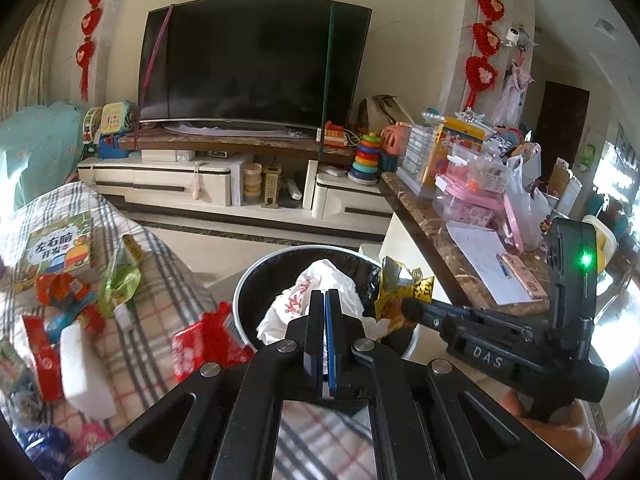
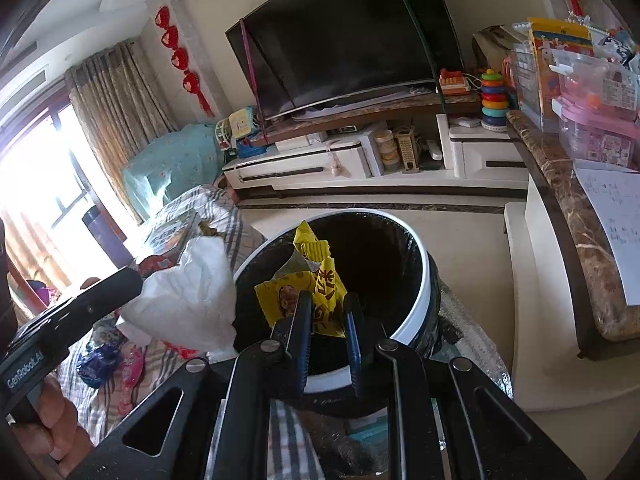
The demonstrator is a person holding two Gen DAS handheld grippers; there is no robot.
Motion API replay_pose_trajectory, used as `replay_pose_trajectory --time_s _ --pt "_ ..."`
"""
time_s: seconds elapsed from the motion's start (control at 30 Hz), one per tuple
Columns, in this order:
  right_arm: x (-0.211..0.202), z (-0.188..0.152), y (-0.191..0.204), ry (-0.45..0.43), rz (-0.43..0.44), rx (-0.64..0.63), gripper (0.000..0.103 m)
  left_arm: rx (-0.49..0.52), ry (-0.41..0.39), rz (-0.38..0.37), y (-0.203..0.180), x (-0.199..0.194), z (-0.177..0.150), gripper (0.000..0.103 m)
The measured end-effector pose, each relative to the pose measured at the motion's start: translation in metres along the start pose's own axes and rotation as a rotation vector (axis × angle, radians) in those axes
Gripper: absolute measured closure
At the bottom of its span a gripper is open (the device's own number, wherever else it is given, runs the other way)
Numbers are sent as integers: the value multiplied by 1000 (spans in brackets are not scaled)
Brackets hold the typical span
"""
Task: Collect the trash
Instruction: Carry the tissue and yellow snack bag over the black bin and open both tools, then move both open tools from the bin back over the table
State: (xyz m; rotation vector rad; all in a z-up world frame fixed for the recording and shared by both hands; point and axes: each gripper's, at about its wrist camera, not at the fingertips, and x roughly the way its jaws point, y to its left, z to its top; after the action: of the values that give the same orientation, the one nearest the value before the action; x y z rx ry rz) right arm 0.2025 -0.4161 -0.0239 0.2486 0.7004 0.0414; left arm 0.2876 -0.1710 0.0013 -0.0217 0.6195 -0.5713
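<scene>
A round bin (image 1: 248, 280) with a white rim and black liner stands on the floor; it also shows in the right wrist view (image 2: 416, 280). My left gripper (image 1: 325, 296) is shut on a crumpled white wrapper with red print (image 1: 320, 284) and holds it over the bin's mouth; the wrapper also shows in the right wrist view (image 2: 192, 292). My right gripper (image 2: 328, 304) is shut on a yellow snack wrapper (image 2: 320, 280) over the bin's near rim; the wrapper also shows in the left wrist view (image 1: 396, 292). Several more wrappers (image 1: 120, 276) lie on the plaid blanket (image 1: 168, 280).
A marble-topped table (image 2: 568, 216) with paper and plastic boxes stands right of the bin. A TV (image 1: 252, 60) on a low white cabinet (image 1: 168, 180) is across the floor. A red packet (image 1: 204, 340) and a white block (image 1: 80, 364) lie on the blanket.
</scene>
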Motion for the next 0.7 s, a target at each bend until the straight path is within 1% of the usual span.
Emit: replay_pose_trajectory --time_s 0.3,0.37,0.4,0.47,0.5,0.53,0.57,0.6,0.67,0.7 --pt "32 8 -11 54 -17 3 87 -46 40 5 13 47 9 103" --pt "37 10 -11 61 -17 1 83 -55 60 10 15 54 10 103" --pt "39 11 -11 64 -21 0 82 -62 71 12 17 59 10 99" --pt "43 13 -11 72 -13 4 73 -68 81 26 18 62 12 86" --pt "44 13 -12 74 -13 6 65 -75 75 35 21 61 13 73" --pt "44 13 -12 74 -14 7 60 -79 71 39 20 59 13 63" --pt "44 13 -12 77 -14 9 56 -84 68 43 20 58 13 60" --pt "44 12 -12 79 -9 14 49 -87 66 44 21 56 11 59" --pt "42 12 -12 80 -8 21 48 -87 69 54 20 51 7 55" --pt "41 11 -11 79 -5 23 45 -90 71 59 19 48 4 50"
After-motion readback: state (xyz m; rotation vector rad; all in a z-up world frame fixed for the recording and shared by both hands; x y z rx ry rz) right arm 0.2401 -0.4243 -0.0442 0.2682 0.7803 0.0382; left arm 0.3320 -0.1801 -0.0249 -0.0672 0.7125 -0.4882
